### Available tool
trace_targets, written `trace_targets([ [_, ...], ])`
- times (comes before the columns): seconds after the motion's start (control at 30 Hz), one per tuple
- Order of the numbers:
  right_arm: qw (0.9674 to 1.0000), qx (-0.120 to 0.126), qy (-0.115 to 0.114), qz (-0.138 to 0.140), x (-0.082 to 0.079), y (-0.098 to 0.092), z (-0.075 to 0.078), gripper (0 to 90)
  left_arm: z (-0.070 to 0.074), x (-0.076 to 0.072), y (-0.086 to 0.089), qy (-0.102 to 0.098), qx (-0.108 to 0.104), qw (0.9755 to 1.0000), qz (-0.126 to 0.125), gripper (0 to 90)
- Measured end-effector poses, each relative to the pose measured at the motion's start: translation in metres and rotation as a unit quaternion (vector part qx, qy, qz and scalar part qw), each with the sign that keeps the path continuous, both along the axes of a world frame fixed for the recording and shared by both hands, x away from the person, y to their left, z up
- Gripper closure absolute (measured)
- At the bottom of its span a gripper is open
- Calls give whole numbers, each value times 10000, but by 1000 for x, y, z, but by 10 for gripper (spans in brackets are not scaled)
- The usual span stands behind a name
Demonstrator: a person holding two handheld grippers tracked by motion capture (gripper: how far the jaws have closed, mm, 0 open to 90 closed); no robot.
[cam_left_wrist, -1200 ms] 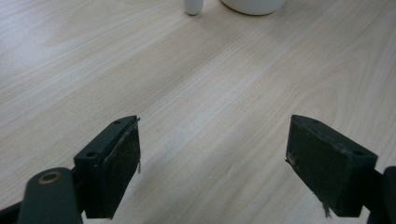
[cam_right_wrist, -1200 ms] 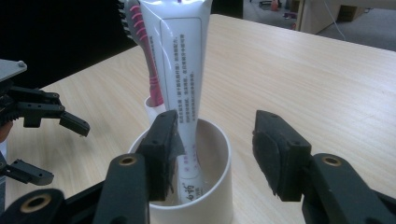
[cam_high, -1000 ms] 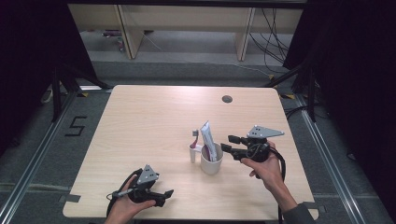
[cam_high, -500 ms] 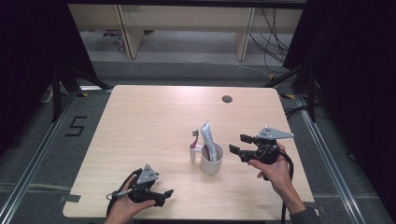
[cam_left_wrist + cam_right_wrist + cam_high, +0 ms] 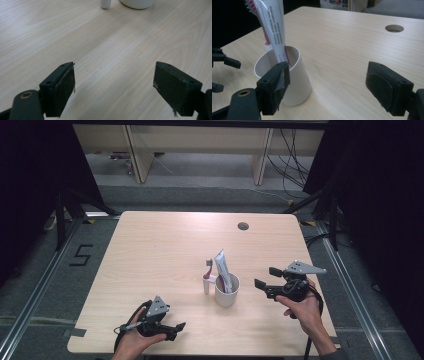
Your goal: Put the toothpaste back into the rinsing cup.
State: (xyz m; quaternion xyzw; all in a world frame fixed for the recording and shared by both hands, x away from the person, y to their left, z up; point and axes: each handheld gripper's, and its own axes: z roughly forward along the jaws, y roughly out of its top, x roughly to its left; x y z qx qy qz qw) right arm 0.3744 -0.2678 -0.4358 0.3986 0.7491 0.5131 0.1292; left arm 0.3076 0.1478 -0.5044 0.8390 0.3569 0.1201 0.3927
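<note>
Left gripper (image 5: 167,329): near the desk's near edge, toward its left corner, held low over the wood. In the left gripper view its jaws stand spread wide with bare desk between them; nothing is pinched.

Right gripper (image 5: 267,281): near the desk's right edge, just right of the cup and apart from it. Its jaws have just been opening and now stand spread wide; the right gripper view shows nothing between them, with the cup beside the left-hand jaw but no pad pressing on it.

Cup (image 5: 227,290): white, upright, roughly mid-desk and somewhat toward the near edge and the right side. In the left gripper view its base (image 5: 137,3) shows at the top, well ahead of the jaws.

Tube (image 5: 222,270): white with pink print, standing in the cup, leaning on the rim, its flat end up. In the right gripper view it (image 5: 273,27) rises tilted out of the cup (image 5: 295,82).

Toothbrush (image 5: 209,265): pink head showing beside the tube. A white handle or stand (image 5: 206,284) stands just left of the cup; whether it sits inside or outside the cup, I cannot tell from the high view.

Hole (image 5: 243,226): a round cable hole near the far edge, well apart from everything.

Progress: judging by the freed jaws beside the cup, the tube looks placed and let go, so the loading of the cup seems done or nearly so. What may be left is to draw the right gripper clear without knocking the cup.
</note>
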Motion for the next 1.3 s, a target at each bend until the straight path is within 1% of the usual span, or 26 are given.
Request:
trace_targets([
  [0.07,10000,-27,-55,-40,-1,-5,-2,193,0,0,0,3,-6,10000,6,170],
  [0.1,10000,39,48,-61,-3,-5,-3,192,0,0,0,10,-6,10000,15,170],
  [0.13,9999,-110,-71,-40,-2,-9,-4,192,0,0,0,23,-33,10000,-10,170],
  [0.23,9999,-69,54,-118,-7,-12,-8,182,0,0,1,10,3,10000,15,170],
  [0.27,9998,-162,-59,-73,-6,-14,-9,183,0,0,1,9,3,10000,14,170],
  [0.4,9998,-124,125,-121,-12,-17,-13,181,0,0,0,5,5,10000,11,170],
  [0.43,9998,-177,6,-109,-11,-19,-14,180,0,-1,0,11,-28,10000,19,170],
  [0.5,9998,-123,73,-131,-14,-20,-15,180,0,-1,0,19,-38,10000,-7,170],
  [0.53,9996,-226,-1,-175,-14,-22,-15,180,0,-1,0,15,-46,10000,-6,170],
  [0.57,9997,-124,111,-157,-16,-22,-15,180,0,-1,1,15,-55,10000,-2,170],
  [0.6,9997,-196,-7,-115,-15,-25,-15,180,0,0,1,16,-55,10000,0,170],
  [0.63,9997,-78,147,-191,-17,-23,-15,180,0,0,1,3,-37,10000,13,170],
  [0.67,9995,-262,-1,-201,-16,-26,-17,180,0,-1,1,8,-59,10000,12,170],
  [0.7,9997,-114,105,-190,-18,-26,-17,180,0,-1,2,11,-55,10000,0,170],
  [0.73,9994,-261,-39,-206,-17,-29,-17,181,0,-2,2,11,-47,10000,-10,170],
  [0.8,9994,-202,101,-258,-21,-29,-18,181,0,-2,2,3,-80,10000,-19,170],
  [0.87,9993,-264,41,-254,-21,-31,-20,181,0,-2,2,6,-50,10000,0,170],
  [0.9,9992,-225,181,-282,-24,-31,-20,181,1,-2,2,-2,-69,10000,1,170],
  [0.97,9993,-278,42,-259,-25,-34,-22,181,1,-2,3,-29,-52,10000,15,170],
  [1.0,9992,-187,177,-292,-27,-33,-22,182,1,-2,3,-34,-48,10000,14,170],
  [1.03,9991,-340,64,-258,-27,-36,-22,182,1,-2,3,-35,-53,10000,10,170],
  [1.1,9991,-238,201,-302,-30,-36,-23,181,0,-3,3,-21,-30,10000,17,170],
  [1.2,9992,-241,154,-269,-33,-38,-25,181,1,-3,3,-37,17,10000,2,170],
  [1.23,9992,-300,65,-243,-33,-39,-26,181,0,-4,2,-28,-61,10000,10,170],
  [1.27,9990,-283,223,-265,-36,-39,-26,180,0,-4,2,-33,-40,10000,-3,170],
  [1.3,9991,-356,34,-236,-35,-41,-27,180,0,-4,3,-28,-37,10000,6,170],
])
